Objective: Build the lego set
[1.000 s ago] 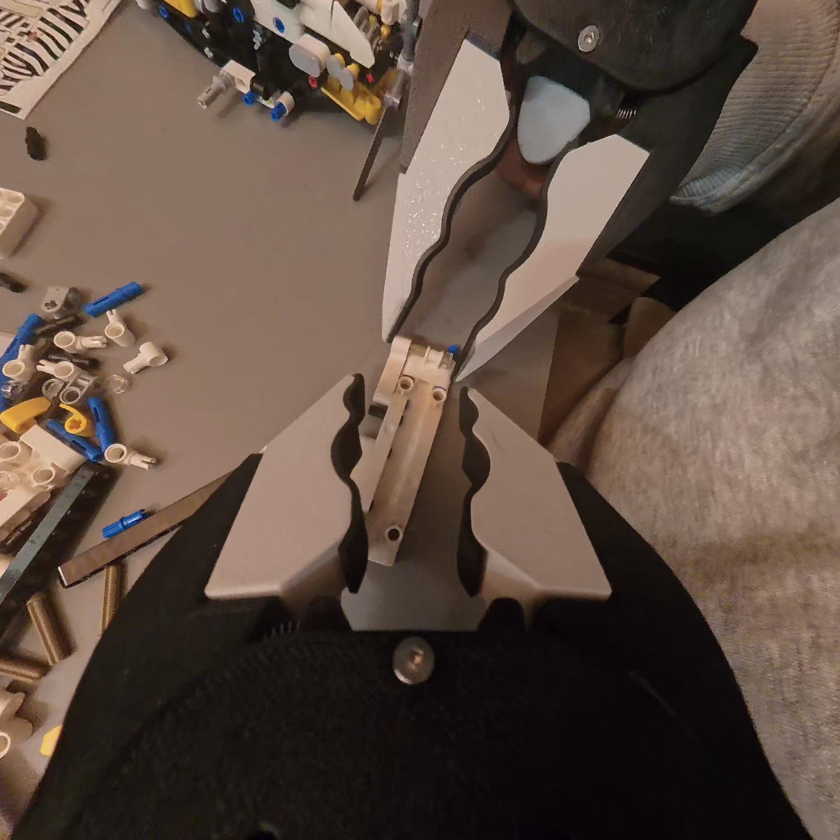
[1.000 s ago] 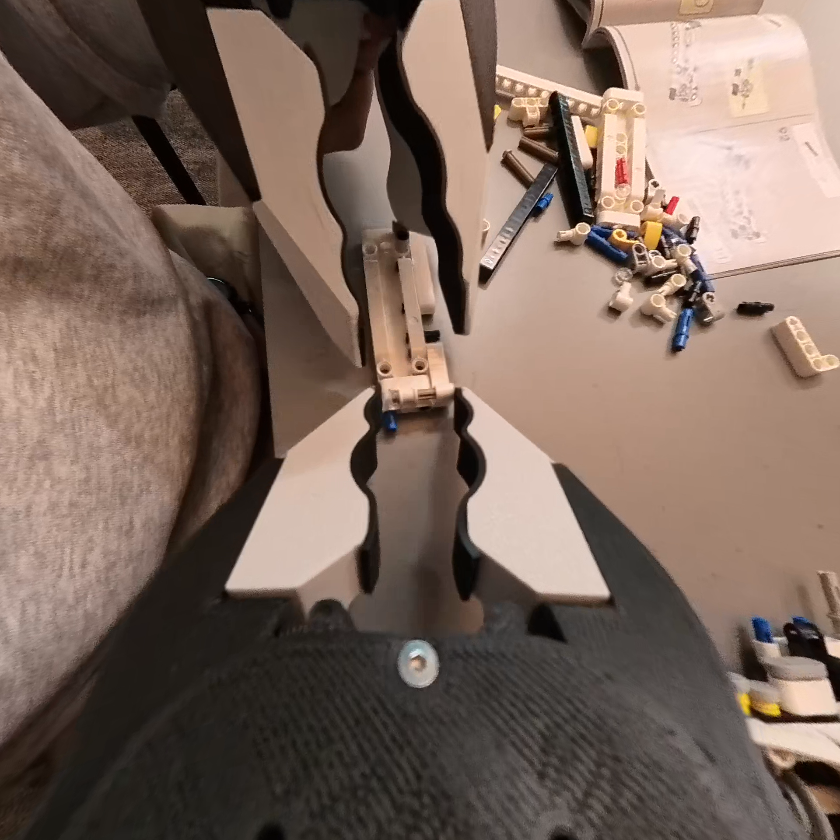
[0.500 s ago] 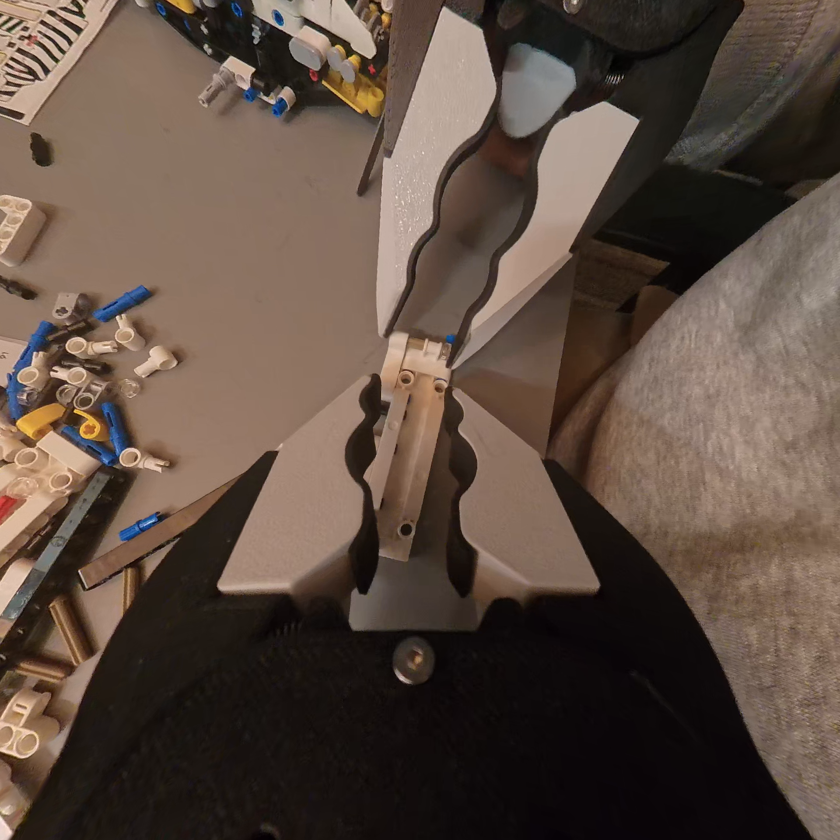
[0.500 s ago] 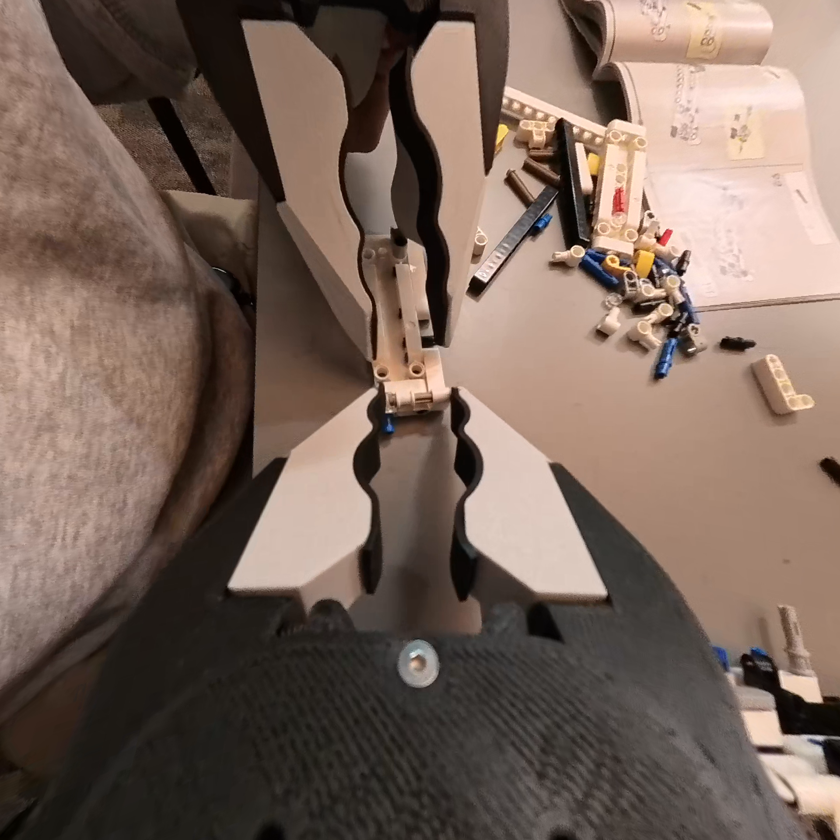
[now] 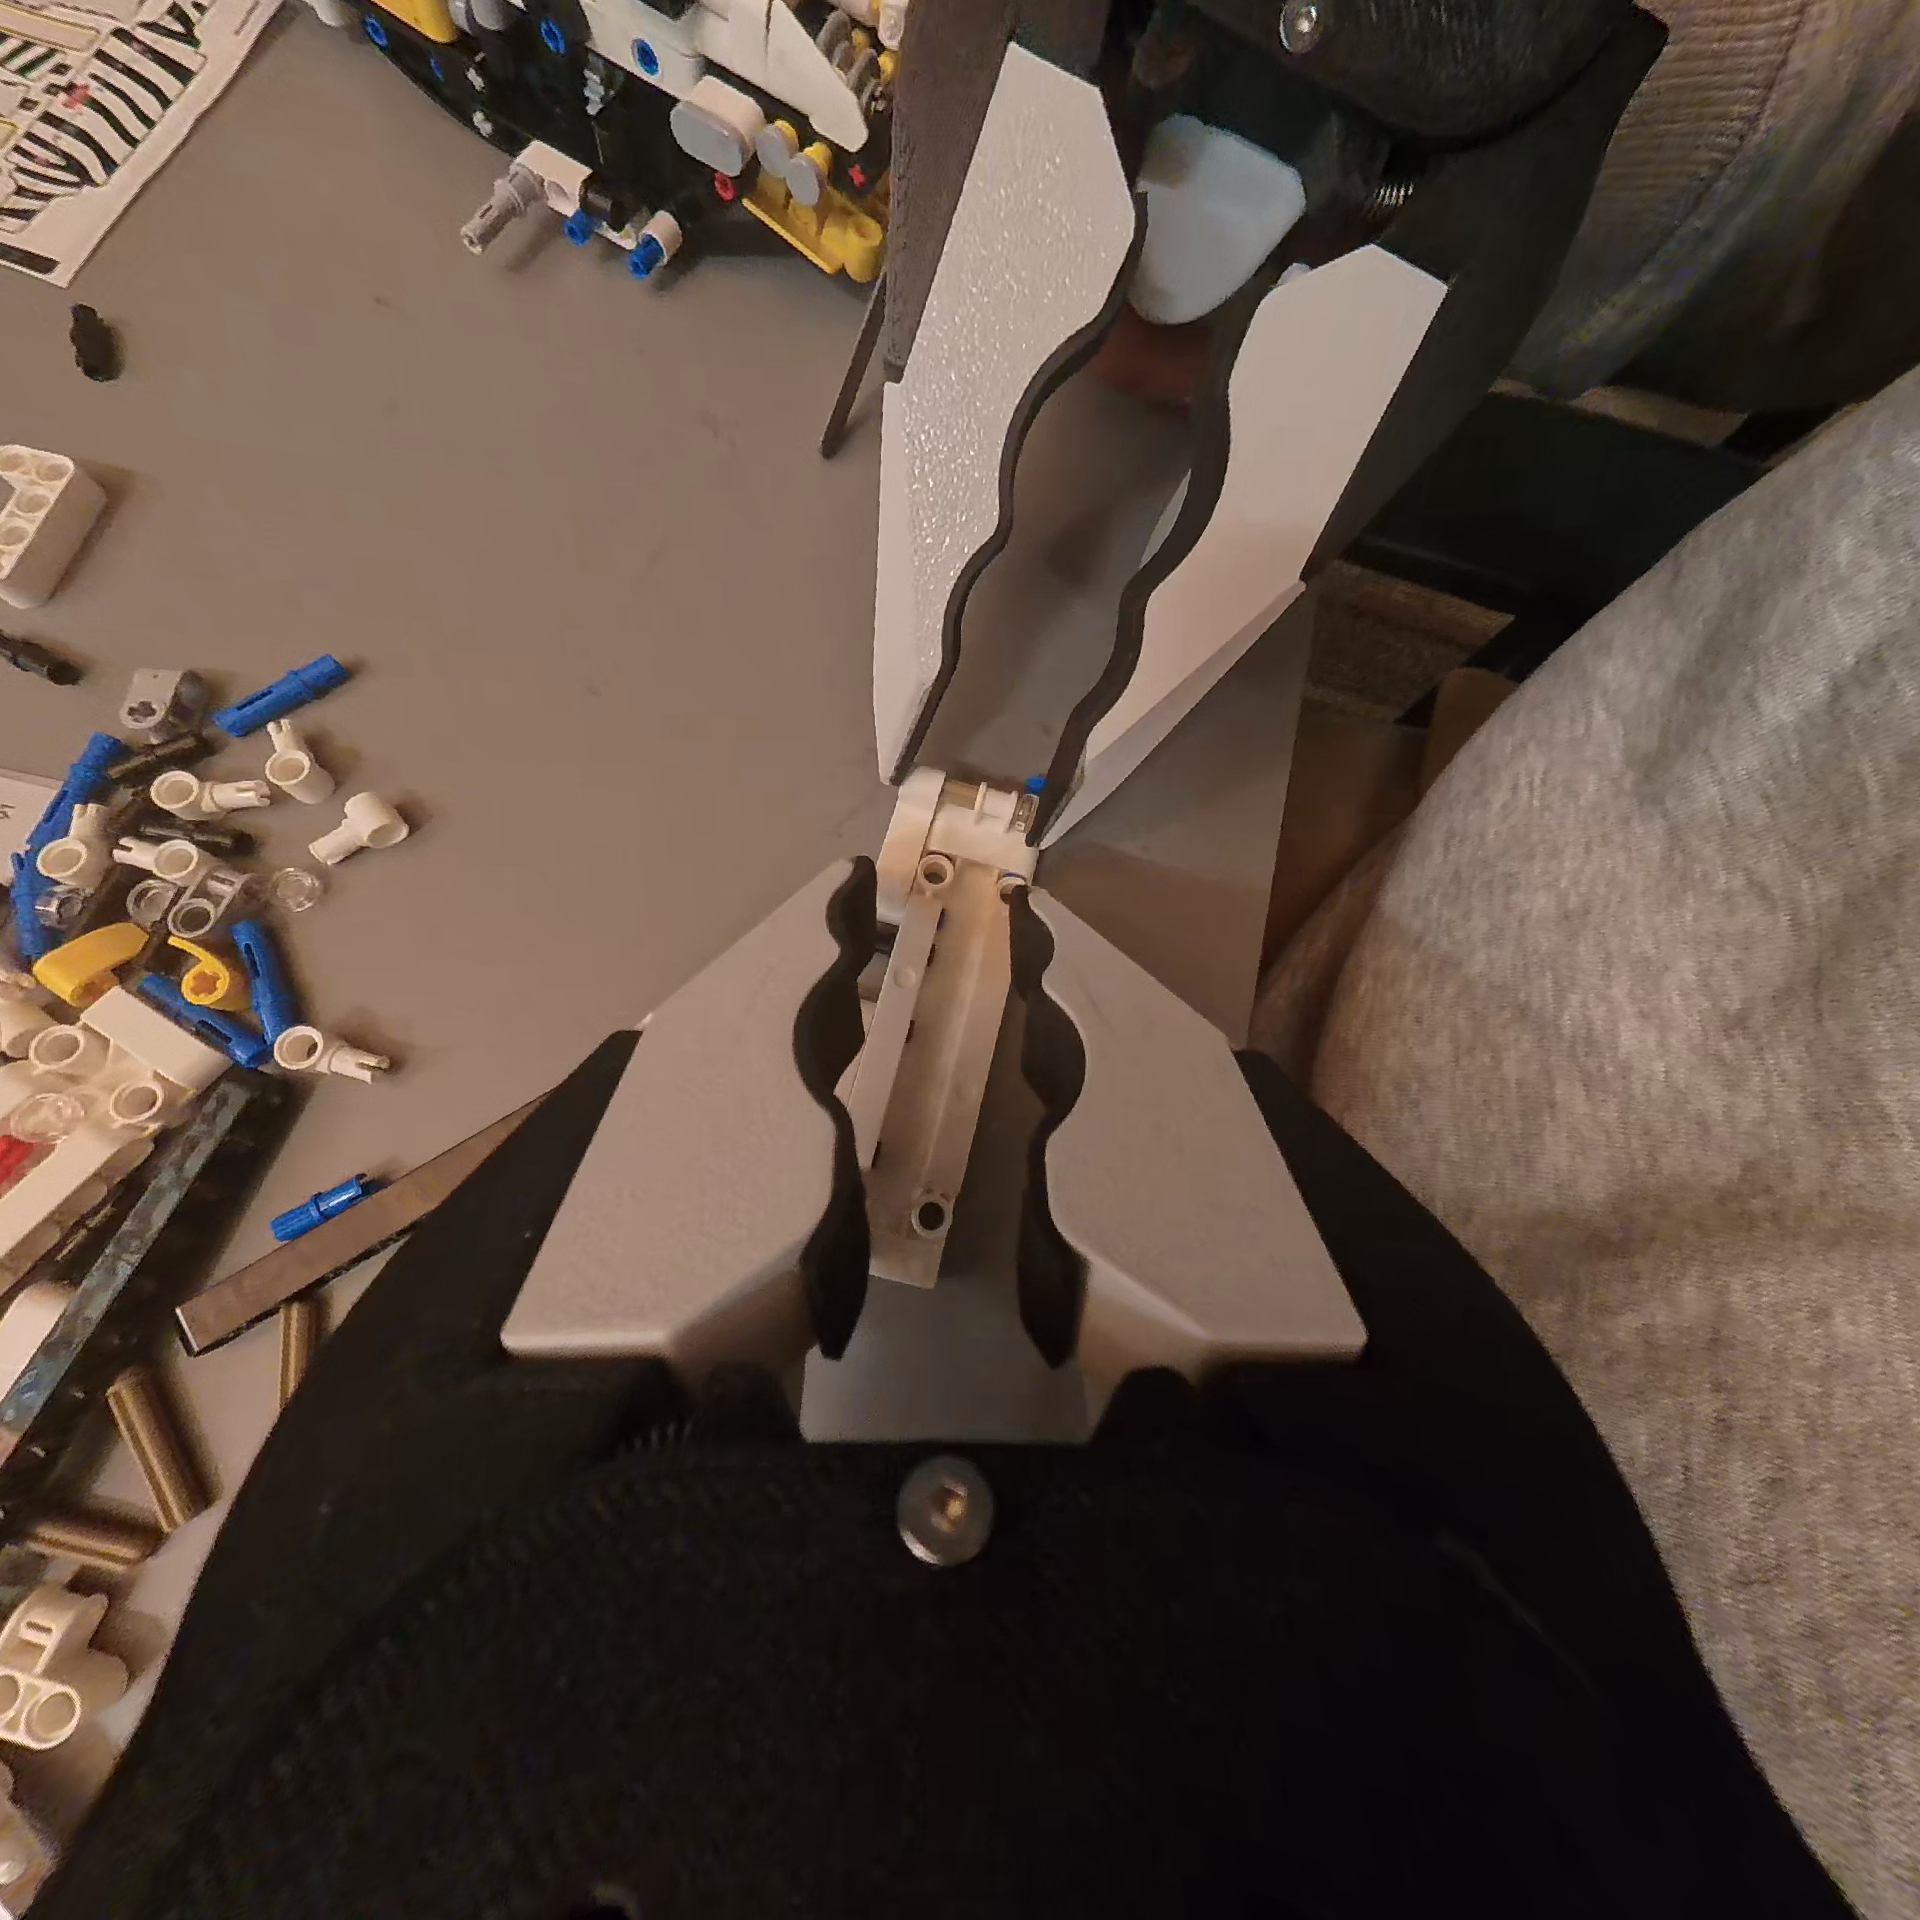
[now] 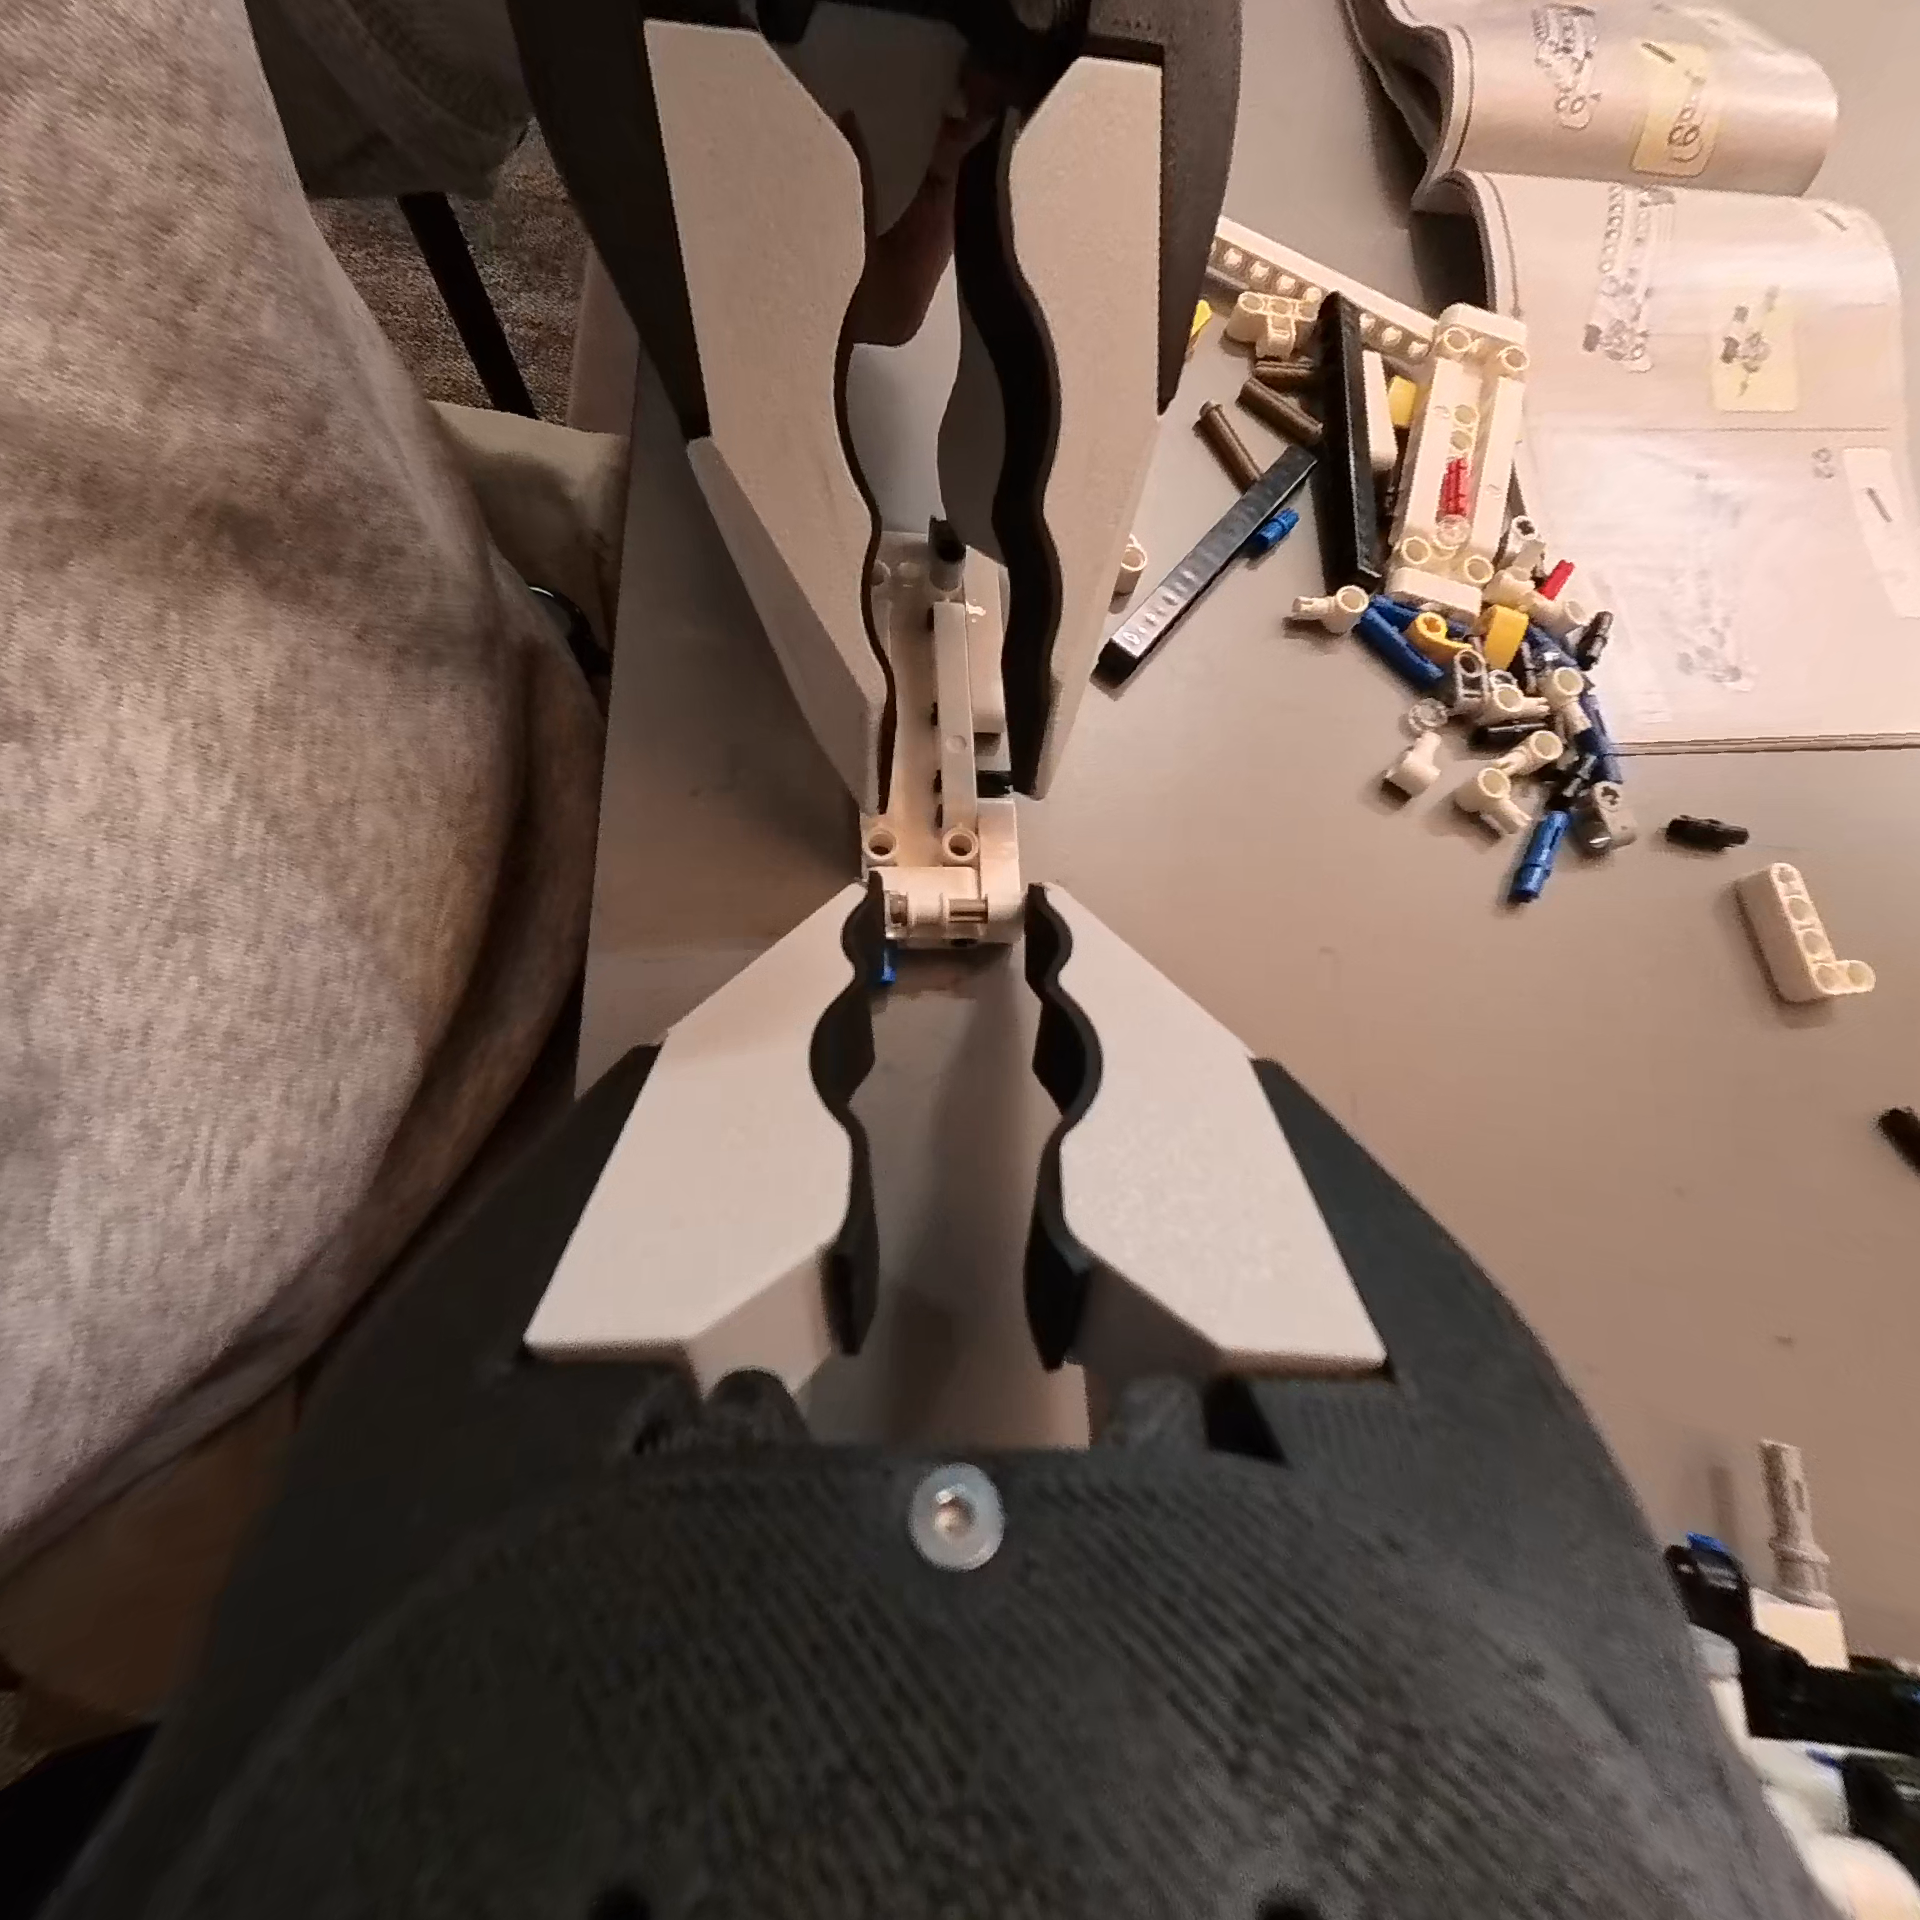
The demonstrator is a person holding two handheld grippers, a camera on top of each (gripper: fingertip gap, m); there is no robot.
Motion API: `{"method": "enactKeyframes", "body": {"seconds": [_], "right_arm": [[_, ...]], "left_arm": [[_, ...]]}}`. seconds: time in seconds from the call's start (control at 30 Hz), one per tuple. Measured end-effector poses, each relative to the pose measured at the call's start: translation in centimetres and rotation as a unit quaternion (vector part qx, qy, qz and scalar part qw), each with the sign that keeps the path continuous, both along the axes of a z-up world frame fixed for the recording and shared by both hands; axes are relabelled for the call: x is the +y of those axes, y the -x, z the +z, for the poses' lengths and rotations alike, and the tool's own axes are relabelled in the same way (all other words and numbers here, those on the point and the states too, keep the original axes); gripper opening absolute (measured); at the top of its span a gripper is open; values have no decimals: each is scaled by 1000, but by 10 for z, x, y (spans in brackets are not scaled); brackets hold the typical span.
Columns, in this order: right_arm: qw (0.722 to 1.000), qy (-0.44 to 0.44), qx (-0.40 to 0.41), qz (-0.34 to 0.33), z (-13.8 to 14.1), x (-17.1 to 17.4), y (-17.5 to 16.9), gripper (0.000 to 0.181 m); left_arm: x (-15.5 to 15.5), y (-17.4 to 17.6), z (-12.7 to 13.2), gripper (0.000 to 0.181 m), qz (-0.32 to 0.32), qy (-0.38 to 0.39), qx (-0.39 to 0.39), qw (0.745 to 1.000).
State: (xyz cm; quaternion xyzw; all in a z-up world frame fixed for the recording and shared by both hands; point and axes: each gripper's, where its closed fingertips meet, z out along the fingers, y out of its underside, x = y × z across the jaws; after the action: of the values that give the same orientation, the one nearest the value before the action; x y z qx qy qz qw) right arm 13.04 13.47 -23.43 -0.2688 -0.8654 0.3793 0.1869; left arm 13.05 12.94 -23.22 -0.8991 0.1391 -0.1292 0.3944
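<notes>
A white Lego sub-assembly [image 5: 940,1049] of long beams with a cross connector at one end is held in the air between both grippers, near the table's edge. My left gripper [image 5: 940,894] is shut on its long beams, which run back between the pads. My right gripper [image 6: 951,904] faces it and is shut on the connector end [image 6: 940,899], where a blue pin [image 6: 884,964] sticks out. A black pin [image 6: 943,542] shows at the far end. The right gripper also shows in the left wrist view [image 5: 977,805], and the left gripper in the right wrist view [image 6: 951,800].
A pile of loose small parts [image 5: 166,904] lies on the grey table [image 5: 582,540], also in the right wrist view [image 6: 1496,665]. A partly built black, white and yellow model [image 5: 665,114], a striped sheet [image 5: 94,114] and an open booklet [image 6: 1704,343] lie farther off. A person's grey clothing [image 5: 1621,1018] is close by. Less than 4 cm separates the two grippers' tips.
My left gripper's jaws have closed from wide open onto the white beams. The right gripper has kept its hold on the connector end. Both views have shifted slightly.
</notes>
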Motion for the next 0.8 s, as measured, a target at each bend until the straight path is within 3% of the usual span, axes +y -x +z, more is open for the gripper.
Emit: {"method": "enactKeyframes", "body": {"seconds": [0.6, 0.8], "right_arm": [[1000, 8, -8, -3, -1, 0, 2, 25], [1000, 13, -1, -19, -1, 0, 3, 27]], "left_arm": [[1, 2, 0, 24, 5, -3, 4, 1000], [2, 0, 7, 43, 10, -10, -34, 999]]}}
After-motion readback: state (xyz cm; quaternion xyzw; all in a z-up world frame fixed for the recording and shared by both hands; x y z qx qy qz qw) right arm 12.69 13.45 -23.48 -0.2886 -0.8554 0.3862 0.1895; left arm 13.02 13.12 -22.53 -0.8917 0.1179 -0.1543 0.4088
